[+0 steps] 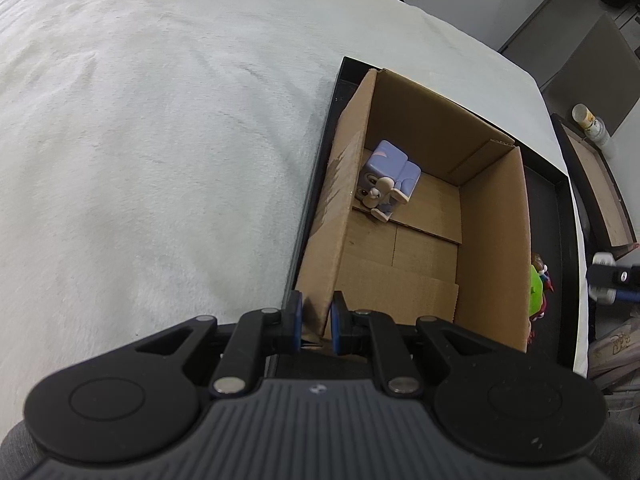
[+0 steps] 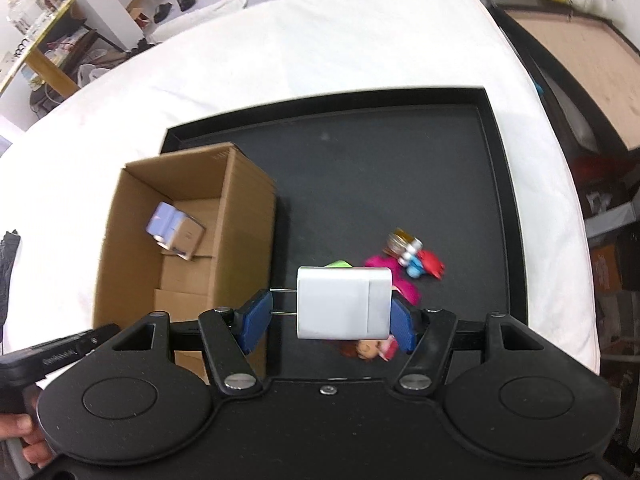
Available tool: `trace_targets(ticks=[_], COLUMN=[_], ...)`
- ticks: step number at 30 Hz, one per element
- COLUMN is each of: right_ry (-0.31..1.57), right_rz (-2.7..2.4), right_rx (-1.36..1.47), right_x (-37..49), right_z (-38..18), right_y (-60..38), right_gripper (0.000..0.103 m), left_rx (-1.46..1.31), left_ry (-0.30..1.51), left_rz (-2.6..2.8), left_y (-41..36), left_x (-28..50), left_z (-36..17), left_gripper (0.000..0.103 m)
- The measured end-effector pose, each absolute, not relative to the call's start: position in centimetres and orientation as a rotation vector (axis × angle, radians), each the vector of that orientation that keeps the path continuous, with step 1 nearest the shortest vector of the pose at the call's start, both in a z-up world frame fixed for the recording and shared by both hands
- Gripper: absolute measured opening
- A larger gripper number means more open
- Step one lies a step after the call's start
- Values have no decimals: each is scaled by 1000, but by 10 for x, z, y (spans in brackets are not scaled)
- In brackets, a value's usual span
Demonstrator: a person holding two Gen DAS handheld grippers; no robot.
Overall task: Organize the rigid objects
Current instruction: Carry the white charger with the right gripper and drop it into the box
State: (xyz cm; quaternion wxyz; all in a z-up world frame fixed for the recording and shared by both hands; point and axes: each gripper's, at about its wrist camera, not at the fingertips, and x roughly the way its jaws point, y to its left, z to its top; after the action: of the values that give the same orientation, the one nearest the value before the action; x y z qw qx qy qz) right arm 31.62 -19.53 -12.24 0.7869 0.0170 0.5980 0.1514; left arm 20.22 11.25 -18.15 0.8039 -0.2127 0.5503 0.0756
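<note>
- The left gripper [image 1: 316, 322] has its jaws clenched on the near wall of the open cardboard box [image 1: 496, 240], pinching the board edge between the blue pads; the box stands inside a black tray [image 2: 496, 184] at its left end.
- The tray lies on a white cloth-covered bench [image 1: 140, 140].
- Inside the box, in its far corner, a lilac block-shaped toy [image 1: 386, 178] lies on the cardboard floor, tipped on its side.
- The right gripper [image 2: 332, 314] grasps a white plug adapter [image 2: 342, 304]; its two metal prongs point toward the left pad, the right pad presses the adapter's opposite end; the adapter hangs above the tray floor, just right of the box wall.
- Below the adapter, on the tray floor, small toys lie close together: a pink figure [image 2: 404, 284], a red and blue one [image 2: 426, 266], a doll head [image 2: 366, 349], a green piece [image 2: 340, 264] mostly hidden.
- A hand [image 2: 24, 436] shows at the lower left edge of the right wrist view.
</note>
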Motion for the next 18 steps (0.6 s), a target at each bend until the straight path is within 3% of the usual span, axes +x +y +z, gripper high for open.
trace_targets(ticks=[18], right_ry=[1212], right_rz=[455], right_rx=[-13], right_x=[324], right_z=[-91], right_y=[-127], right_gripper=[61], left_rx=[-489], left_ry=[1177], left_rz=[121], left_y=[122], left_x=[201], left_z=[-183], left_gripper=[13])
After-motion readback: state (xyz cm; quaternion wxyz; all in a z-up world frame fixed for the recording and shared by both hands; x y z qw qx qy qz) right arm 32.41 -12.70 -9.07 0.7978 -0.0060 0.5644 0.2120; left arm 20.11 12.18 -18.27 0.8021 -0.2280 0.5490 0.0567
